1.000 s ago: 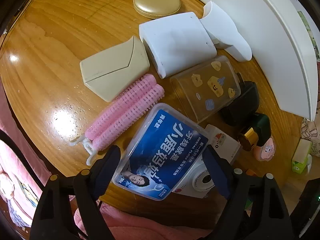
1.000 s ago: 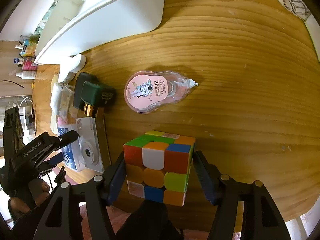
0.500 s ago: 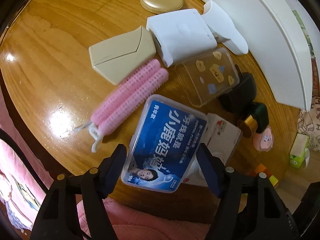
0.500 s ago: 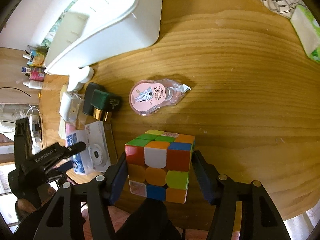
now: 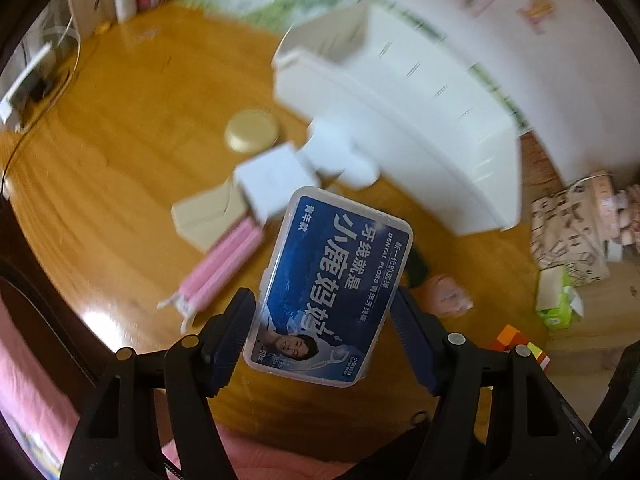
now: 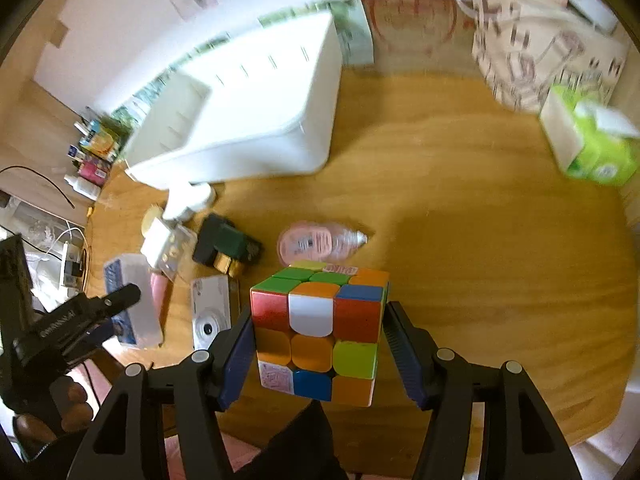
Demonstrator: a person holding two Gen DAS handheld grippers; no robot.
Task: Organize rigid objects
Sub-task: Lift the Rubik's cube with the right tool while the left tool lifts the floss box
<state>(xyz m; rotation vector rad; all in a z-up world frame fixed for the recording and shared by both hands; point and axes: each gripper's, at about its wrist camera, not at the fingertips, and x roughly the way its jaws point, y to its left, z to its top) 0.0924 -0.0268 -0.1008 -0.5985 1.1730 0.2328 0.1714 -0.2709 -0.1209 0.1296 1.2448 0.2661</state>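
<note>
The left gripper (image 5: pixel 322 332) pinches the dental floss box (image 5: pixel 332 280), a clear plastic case with a blue label: its two blue pads press the long sides of the box near its lower end, and the box stands tilted up between the fingers, clear of the wooden table (image 5: pixel 120 168). The jaws have just been closing, and the box is the thing between them. Beyond the fingertips and to their left lie the pink hair rollers (image 5: pixel 222 268), a beige box (image 5: pixel 208 212) and a white box (image 5: pixel 276 180) touching one another, with a round gold compact (image 5: pixel 252 132) farther out. Straight ahead of the fingers and to their right stands the white storage bin (image 5: pixel 400 120), blurred. The right gripper (image 6: pixel 318 344) pinches the puzzle cube (image 6: pixel 320 328), its pads pressed flat against the cube's left and right faces; the cube is between the fingers and off the table. Just beyond the cube lies a pink correction tape dispenser (image 6: pixel 316 240). Left of the right gripper's fingers sit a dark green bottle with a gold cap (image 6: pixel 228 246) and a white compact camera (image 6: pixel 210 310), lens up. In this view the left gripper (image 6: pixel 116 304) shows at the far left with the floss box in its grip and a hand (image 6: pixel 60 404) on its handle. Ahead and to the left is the white bin; to the far right a green tissue pack (image 6: pixel 592 144) is seen.
</note>
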